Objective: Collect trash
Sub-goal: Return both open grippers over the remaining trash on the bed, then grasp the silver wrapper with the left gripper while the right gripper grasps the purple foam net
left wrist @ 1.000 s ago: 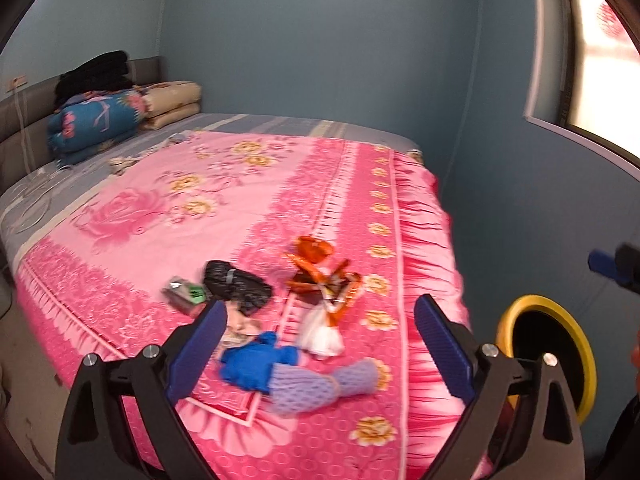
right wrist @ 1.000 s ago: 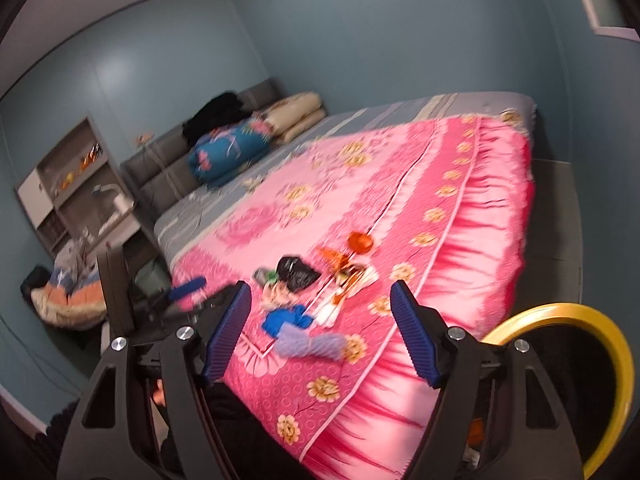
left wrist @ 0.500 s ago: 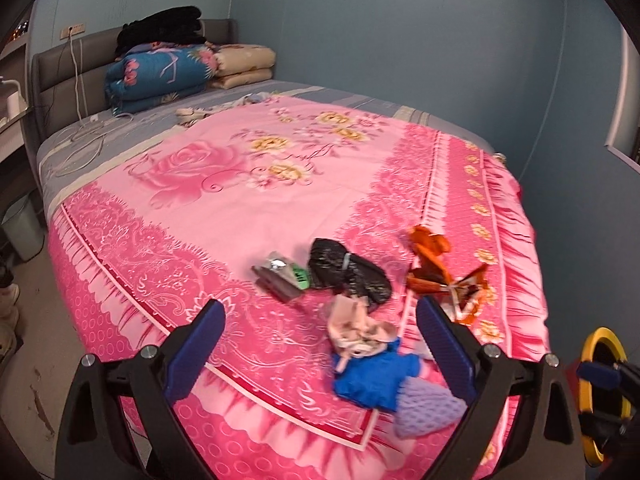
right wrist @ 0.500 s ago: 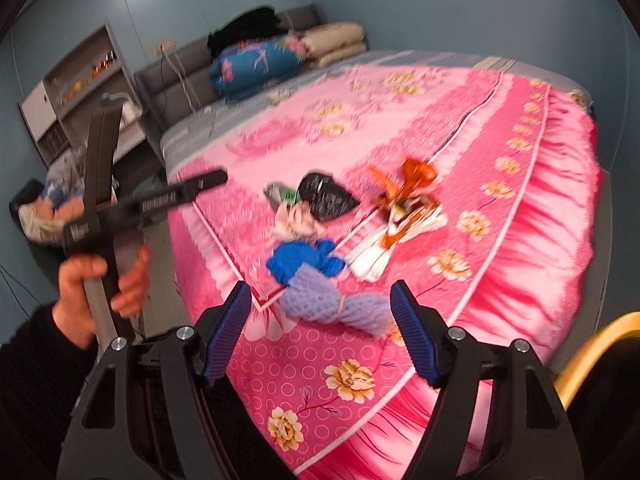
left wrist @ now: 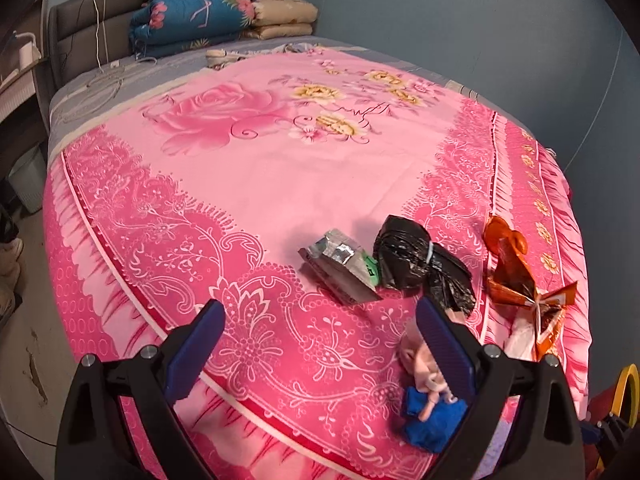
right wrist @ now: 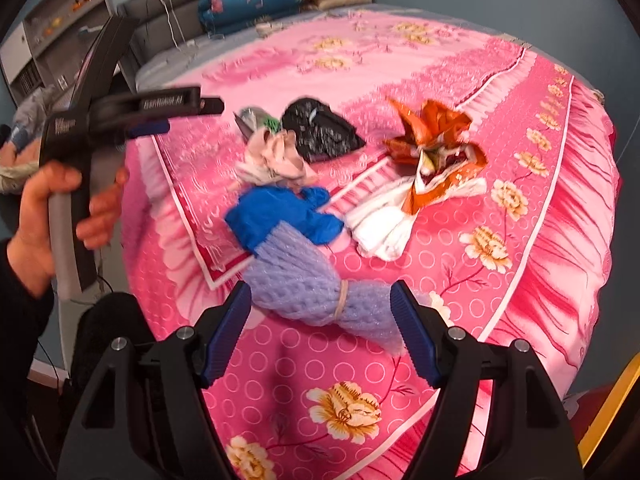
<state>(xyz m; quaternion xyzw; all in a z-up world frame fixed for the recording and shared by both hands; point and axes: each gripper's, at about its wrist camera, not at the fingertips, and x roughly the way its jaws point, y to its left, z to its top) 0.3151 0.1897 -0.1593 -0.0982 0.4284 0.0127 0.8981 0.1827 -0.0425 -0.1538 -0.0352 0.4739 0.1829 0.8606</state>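
Right gripper (right wrist: 320,328): jaws spread wide, nothing held; hovering over the near end of the trash pile, with the lilac foam net showing between the blue pads but not pinched.
Left gripper (left wrist: 320,344): jaws also wide apart and empty; aimed at bare bedspread just short of the foil pouch.
Trash location: loose cluster on the pink floral bedspread (left wrist: 256,168) near the foot corner of the bed.
Lilac foam net (right wrist: 320,292): probably very light, spongy, easily crushed without harm; cinched by a rubber band at the waist, likely the firmest spot to pinch.
Blue crumpled wrapper (right wrist: 280,216): touching the net's far end; looks thin and soft, liable to drag along if the net is lifted carelessly.
Pale pink crumple (right wrist: 276,156): resting against the blue piece; soft, light, any fold would serve.
Black plastic bag (left wrist: 416,256): knotted with a pale tie; slippery film, best taken at the tied neck.
Foil pouch (left wrist: 340,264): silver with a green patch, just beside the black bag; flat and slick, edge grip judged safest.
Orange wrapper (right wrist: 432,152): stiff crinkly film, lying partly on a white bag (right wrist: 384,220); light, springy.
Obstacles: pieces overlap, so one pinch may lift two; soft bedspread could bunch into the pads.
Surroundings: folded blue quilt (left wrist: 192,20) and pillows at the headboard, well apart; yellow-rimmed bin (left wrist: 628,388) beside the bed corner, probably the drop point.
Hand (right wrist: 44,208): gripping the left tool's handle, clear of the pile.
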